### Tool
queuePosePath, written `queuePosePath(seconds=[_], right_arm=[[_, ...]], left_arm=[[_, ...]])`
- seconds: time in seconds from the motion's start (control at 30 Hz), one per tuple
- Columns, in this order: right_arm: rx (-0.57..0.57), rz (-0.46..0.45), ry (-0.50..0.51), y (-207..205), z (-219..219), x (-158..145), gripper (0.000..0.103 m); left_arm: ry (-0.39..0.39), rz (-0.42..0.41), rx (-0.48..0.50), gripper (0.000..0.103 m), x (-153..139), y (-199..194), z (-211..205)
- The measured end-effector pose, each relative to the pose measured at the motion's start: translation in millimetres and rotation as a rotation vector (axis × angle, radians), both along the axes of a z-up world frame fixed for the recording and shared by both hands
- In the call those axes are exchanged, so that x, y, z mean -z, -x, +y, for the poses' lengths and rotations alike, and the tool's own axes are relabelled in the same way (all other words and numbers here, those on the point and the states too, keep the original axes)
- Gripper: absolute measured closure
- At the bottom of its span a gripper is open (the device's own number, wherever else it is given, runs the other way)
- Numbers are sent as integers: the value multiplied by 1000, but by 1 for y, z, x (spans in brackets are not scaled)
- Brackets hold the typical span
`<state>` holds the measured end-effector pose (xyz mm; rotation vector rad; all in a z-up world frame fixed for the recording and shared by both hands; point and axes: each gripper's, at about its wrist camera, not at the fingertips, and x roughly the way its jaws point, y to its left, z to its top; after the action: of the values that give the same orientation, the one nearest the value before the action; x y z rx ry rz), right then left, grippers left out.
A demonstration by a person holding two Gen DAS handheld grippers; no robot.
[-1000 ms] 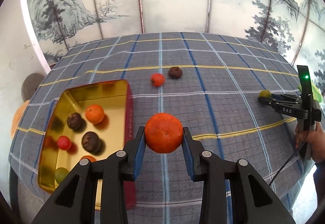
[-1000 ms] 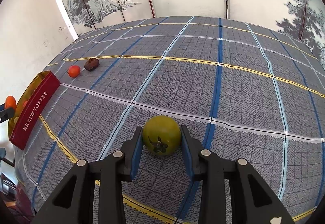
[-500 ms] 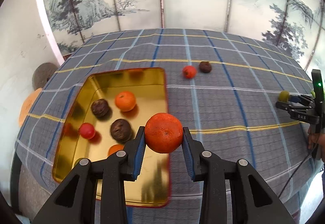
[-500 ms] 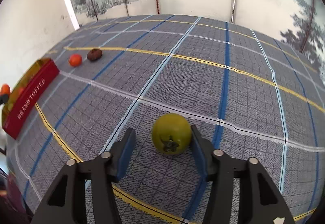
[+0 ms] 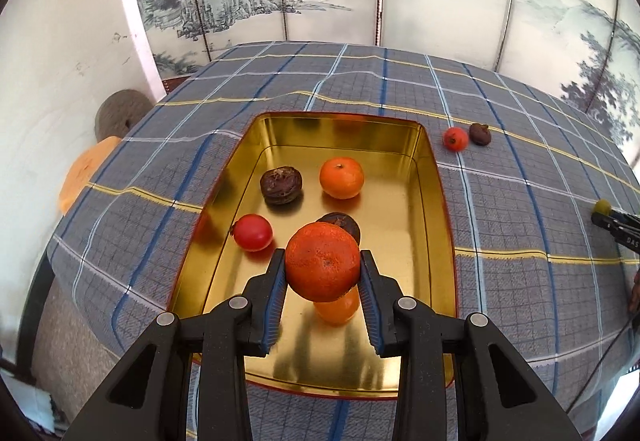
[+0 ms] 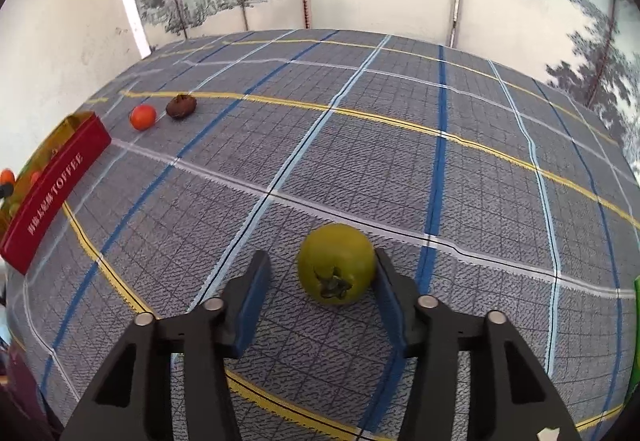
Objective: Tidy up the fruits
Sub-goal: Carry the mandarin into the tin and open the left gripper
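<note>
Both views are bright with soft, even daylight; the source itself is not visible. The gold tin (image 5: 434, 209) glares strongly, its polished floor and walls mirroring the fruit inside it as blurred orange and dark patches. Shadows are faint: a soft dark smudge lies under the green fruit (image 6: 335, 261) on the checked cloth (image 6: 400, 169). Focus is sharp near the middle. Fisheye distortion bows the cloth's lines, dark vignetting rings every corner, and the extreme left and lower edges smear.

A deep-orange mandarin (image 5: 322, 267) hangs above the gold tin (image 5: 434, 177); a green tomato (image 6: 335, 263) lies on cloth.
</note>
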<state>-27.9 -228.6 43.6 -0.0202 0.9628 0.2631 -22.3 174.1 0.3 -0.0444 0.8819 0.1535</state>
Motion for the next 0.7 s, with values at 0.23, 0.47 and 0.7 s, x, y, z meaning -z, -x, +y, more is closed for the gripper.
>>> queuePosePath(seconds=[0.23,0.47,0.7], right_arm=[[11,3,-24,-2,-6,0,63],[10,1,-9,-1,-5,0,63],[7,2,-10,-1,-4,0,61]], left_arm=[[4,2,13,67,1,-2,-2],[28,9,4,67,1,-3,4],[67,13,27,67,4,-4,9]])
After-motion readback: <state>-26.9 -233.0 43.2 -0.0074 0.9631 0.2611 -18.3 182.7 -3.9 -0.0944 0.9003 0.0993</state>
